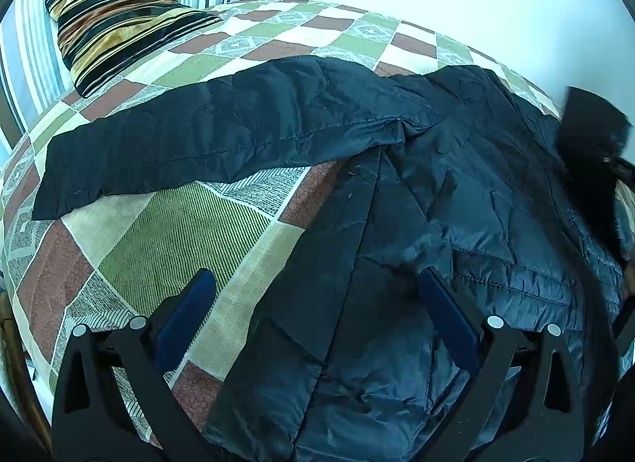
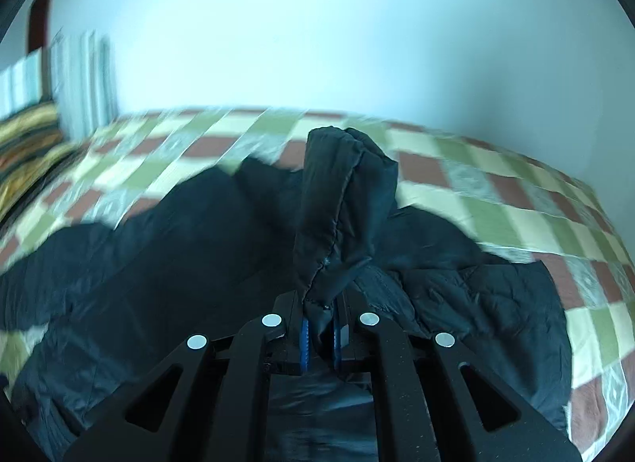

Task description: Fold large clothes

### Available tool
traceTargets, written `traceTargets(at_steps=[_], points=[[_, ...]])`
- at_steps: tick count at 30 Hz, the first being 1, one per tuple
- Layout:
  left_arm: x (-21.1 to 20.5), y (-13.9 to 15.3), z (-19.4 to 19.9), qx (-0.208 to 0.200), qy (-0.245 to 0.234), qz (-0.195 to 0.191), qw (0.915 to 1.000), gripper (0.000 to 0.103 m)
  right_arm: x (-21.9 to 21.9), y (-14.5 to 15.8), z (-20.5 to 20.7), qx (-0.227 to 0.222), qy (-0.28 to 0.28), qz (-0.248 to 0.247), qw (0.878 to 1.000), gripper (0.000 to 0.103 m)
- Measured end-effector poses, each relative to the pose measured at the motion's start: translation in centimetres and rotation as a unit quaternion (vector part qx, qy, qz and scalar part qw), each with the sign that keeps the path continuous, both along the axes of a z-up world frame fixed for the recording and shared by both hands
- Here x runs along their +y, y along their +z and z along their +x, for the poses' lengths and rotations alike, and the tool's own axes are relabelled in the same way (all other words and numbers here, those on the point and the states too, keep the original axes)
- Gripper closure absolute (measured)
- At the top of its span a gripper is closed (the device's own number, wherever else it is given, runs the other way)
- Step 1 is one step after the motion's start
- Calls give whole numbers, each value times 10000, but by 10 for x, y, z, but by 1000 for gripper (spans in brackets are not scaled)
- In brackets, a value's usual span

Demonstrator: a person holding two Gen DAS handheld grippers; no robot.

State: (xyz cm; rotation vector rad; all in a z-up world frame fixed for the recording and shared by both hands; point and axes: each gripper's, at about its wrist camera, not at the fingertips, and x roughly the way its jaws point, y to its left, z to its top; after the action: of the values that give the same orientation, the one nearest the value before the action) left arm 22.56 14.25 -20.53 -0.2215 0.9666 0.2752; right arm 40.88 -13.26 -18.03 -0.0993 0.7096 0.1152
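1. One dark quilted jacket [image 1: 456, 224] is lying spread across a bed [image 1: 166, 239] covered in a checked green, brown and cream spread, with one sleeve [image 1: 206, 144] stretching flat toward the left of the left wrist view.

2. The left tongs [image 1: 317, 299] are standing wide apart and gripping nothing, hovering over the jacket's near edge; the right blue finger [image 1: 448, 311] is showing over the quilted body and the left blue finger [image 1: 190, 315] over bare bedspread just beside the hem.

3. The right tongs [image 2: 319, 339] are pinching narrowly on a fold of the jacket [image 2: 341, 200], which is rising upright out of them as a bunched ridge above the rest of the garment lying on the bed [image 2: 496, 200].

4. At the right edge of the left wrist view, a raised dark piece of fabric [image 1: 591, 132] is lifting clear of the bed; what is carrying it is too blurred to tell.

5. One striped gold, black and brown pillow [image 1: 119, 21] is sitting at the far left corner of the bed, well apart from the jacket's body and near the sleeve's end.

6. Counted: one jacket, one pillow, two sets of tongs.
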Motion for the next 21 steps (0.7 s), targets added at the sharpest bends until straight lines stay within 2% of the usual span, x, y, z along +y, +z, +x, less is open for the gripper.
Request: traceTargets(at_steps=[5, 8, 10, 12, 14, 15, 21], points=[[-1, -2, 0, 19, -33, 5, 10000, 2, 32, -31, -5, 526, 545, -393, 9964, 95], [-2, -5, 0, 51, -31, -9, 10000, 2, 38, -41, -4, 847, 669, -419, 9933, 91], [-3, -6, 1, 75, -30, -11, 10000, 2, 37, -45, -4, 986, 692, -330, 9922, 90], [-3, -7, 1, 80, -35, -4, 10000, 2, 37, -44, -5, 1053, 736, -207, 9915, 83], [-3, -7, 1, 82, -27, -10, 10000, 2, 36, -41, -8, 1135, 888, 24, 9896, 63], [-3, -7, 0, 86, -22, -15, 10000, 2, 37, -39, -11, 1183, 1025, 174, 9875, 59], [-4, -7, -1, 104, -20, 7, 9999, 2, 31, -14, -39, 1005, 1347, 539, 9843, 57]])
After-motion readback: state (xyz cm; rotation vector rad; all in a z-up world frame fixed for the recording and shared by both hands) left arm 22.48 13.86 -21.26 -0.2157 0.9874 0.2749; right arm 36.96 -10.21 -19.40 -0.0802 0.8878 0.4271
